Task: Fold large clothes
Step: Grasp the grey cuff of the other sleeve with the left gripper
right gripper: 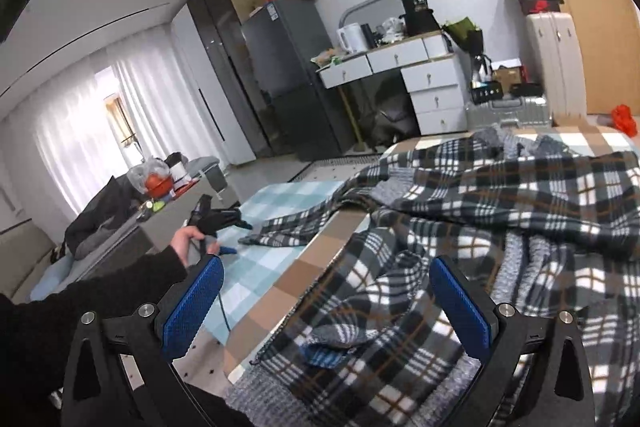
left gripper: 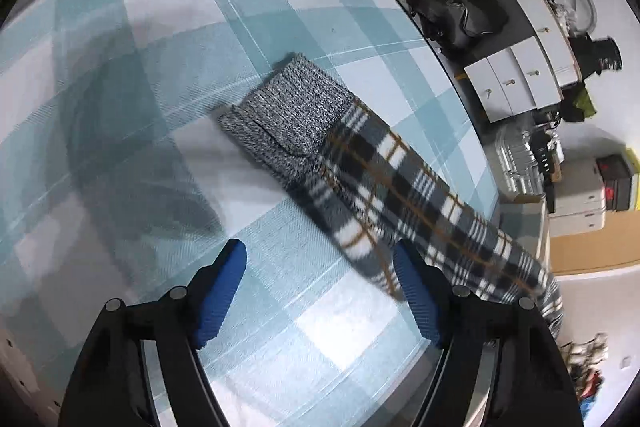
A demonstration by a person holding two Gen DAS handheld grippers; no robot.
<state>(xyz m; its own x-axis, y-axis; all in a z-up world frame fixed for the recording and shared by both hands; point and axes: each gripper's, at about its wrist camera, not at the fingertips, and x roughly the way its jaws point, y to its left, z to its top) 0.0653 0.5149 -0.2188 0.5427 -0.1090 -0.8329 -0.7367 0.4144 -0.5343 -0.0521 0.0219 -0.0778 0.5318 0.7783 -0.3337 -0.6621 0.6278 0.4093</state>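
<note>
The plaid jacket (right gripper: 500,227) was blurred and crumpled; left gripper (left gripper: 320,267) and right gripper (right gripper: 328,291) were wide, empty.

Right gripper (right gripper: 328,301) over crumpled black-and-white plaid fleece garment (right gripper: 460,235)
Blue-padded jaws spread wide, nothing between them; garment's sleeve stretches ahead-left toward the left gripper (right gripper: 224,223).

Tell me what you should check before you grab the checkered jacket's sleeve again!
1. Left gripper open and holding nothing: ok.
2. Right gripper open and holding nothing: ok.
3. Sleeve stretched out on the blue checked sheet: ok.
4. Grey knit cuff lying flat: ok.
5. Jacket body smoothed flat: not ok, it is bunched and rumpled.
6. Whole jacket resting on the bed: cannot tell, its far edge is out of view.
</note>
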